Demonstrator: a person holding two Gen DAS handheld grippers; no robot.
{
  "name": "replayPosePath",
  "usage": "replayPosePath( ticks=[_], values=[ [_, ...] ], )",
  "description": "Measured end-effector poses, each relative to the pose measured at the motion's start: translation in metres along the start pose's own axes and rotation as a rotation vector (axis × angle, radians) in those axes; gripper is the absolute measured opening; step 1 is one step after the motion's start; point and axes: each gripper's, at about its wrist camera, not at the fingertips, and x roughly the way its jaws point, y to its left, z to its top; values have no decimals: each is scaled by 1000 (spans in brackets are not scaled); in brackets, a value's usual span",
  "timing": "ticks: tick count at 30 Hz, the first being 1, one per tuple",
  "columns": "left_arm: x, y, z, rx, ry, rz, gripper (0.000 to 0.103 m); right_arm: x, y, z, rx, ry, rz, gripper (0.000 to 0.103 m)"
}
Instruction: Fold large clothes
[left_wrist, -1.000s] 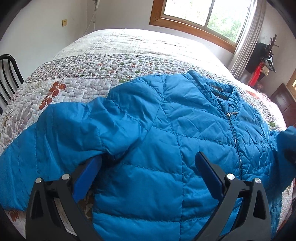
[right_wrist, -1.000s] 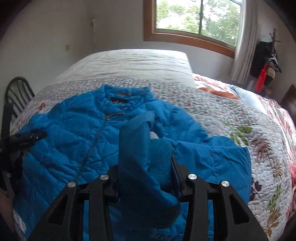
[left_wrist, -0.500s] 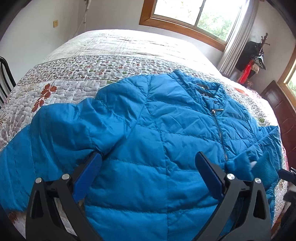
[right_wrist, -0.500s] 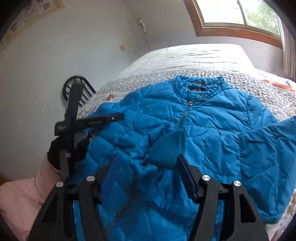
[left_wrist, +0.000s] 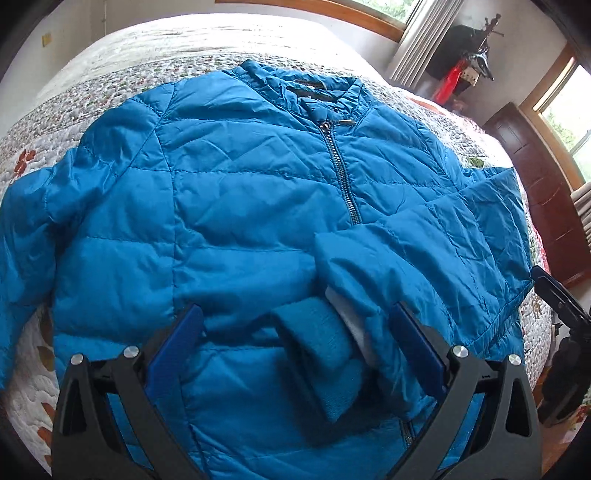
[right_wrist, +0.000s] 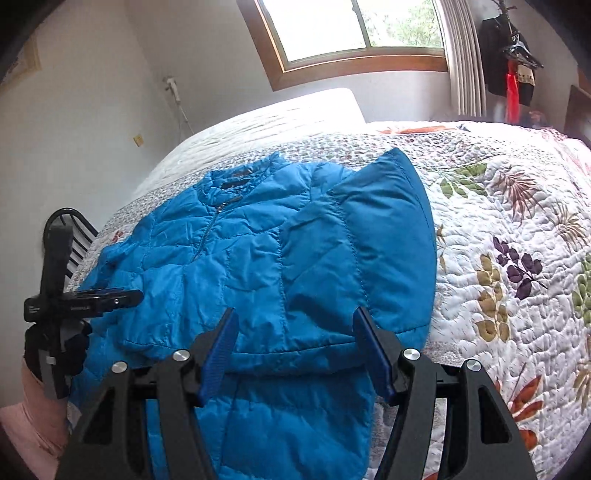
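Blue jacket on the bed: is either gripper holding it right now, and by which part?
Nothing is held. The left gripper and right gripper are both open above the jacket; the folded-in sleeve cuff lies loose on its front.

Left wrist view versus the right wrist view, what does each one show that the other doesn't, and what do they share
Only the left wrist view shows the folded-in sleeve's knit cuff lying on the jacket front between the open left gripper, plus the other sleeve spread out on the quilt.

Only the right wrist view shows the black chair beside the bed, the wall outlet, and the open right gripper from behind.

Both show the blue jacket zipped up on the floral quilt, and the window frame.
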Motion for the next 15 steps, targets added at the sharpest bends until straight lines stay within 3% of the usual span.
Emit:
replayPosePath(
  ticks=[5,10,11,12,15],
  values=[
    [-7,-5,-3,7,-6,-21,78,15,-11,3,39,13,32,65],
    [-8,-6,-5,-5,-3,-73,80,33,0,2,14,49,49,66],
    [-7,-6,-5,-10,-5,-81,74,36,3,2,9,55,48,66],
    [-6,-6,-6,-14,-6,-104,59,40,5,2,5,60,52,66],
    [-10,-4,-7,-31,-21,-139,29,42,12,1,-19,66,51,66]
  ],
)
